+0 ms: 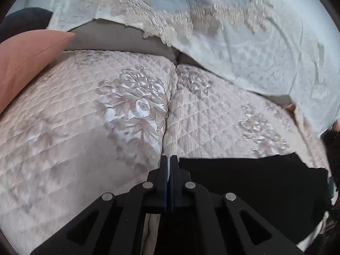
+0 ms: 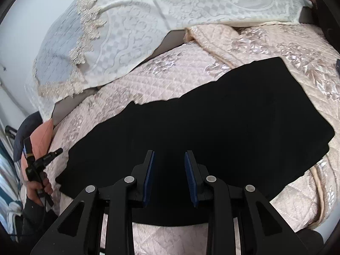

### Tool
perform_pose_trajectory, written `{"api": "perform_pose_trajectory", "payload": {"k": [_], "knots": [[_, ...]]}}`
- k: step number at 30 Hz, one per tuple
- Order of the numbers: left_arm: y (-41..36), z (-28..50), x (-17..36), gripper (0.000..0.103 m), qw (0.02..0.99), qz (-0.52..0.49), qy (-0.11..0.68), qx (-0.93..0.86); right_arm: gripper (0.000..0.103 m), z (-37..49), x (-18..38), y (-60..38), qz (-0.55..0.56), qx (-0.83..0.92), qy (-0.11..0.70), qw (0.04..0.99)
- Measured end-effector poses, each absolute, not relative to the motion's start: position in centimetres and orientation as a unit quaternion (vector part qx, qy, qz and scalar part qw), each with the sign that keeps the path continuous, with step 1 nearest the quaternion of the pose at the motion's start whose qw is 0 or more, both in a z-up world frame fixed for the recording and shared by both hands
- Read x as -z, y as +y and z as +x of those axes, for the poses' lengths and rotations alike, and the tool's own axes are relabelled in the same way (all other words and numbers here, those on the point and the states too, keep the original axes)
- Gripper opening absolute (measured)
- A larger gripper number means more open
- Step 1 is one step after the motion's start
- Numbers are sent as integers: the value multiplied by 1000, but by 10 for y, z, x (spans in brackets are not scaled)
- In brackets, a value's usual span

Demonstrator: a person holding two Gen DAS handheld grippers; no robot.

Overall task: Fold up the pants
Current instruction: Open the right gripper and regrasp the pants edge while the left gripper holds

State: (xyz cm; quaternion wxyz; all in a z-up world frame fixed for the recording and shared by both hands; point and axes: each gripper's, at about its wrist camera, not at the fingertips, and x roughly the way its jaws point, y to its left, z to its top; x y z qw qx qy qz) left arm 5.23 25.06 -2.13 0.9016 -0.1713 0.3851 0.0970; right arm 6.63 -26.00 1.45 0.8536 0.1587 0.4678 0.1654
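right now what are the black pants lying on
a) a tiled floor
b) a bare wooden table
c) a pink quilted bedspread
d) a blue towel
c, the black pants lie spread flat on the pink quilted bedspread, whose stitched diamond pattern and embroidered flowers show all round them in the right wrist view.

No text, label, brand or number can be read in either view, though both are blurred enough that small print might go unseen.

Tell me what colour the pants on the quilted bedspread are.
Plain black pants, no visible pattern; clearest in the right wrist view.
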Motion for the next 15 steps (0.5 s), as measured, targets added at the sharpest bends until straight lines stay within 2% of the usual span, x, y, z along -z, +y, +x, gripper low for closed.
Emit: {"api": "perform_pose_trajectory", "payload": {"k": [2,4,7,9,10,11,15], "knots": [[244,34,15,8,904,-182,377,-82,42,63,-12,-249,139,-181,470,853],[231,17,11,15,906,-191,373,-58,42,59,-10,-239,122,-195,473,850],[209,-4,10,16,906,-197,373,-38,42,54,-8,-216,93,-228,476,844],[203,-20,17,25,897,-224,378,-37,42,49,-9,-200,72,-250,473,842],[201,-25,23,36,889,-243,386,-33,42,47,-11,-195,64,-260,470,841],[199,-30,29,41,883,-255,393,-28,42,44,-12,-189,55,-271,466,840],[194,-30,41,42,876,-254,410,-33,42,28,-11,-160,-4,-322,459,828]]}}
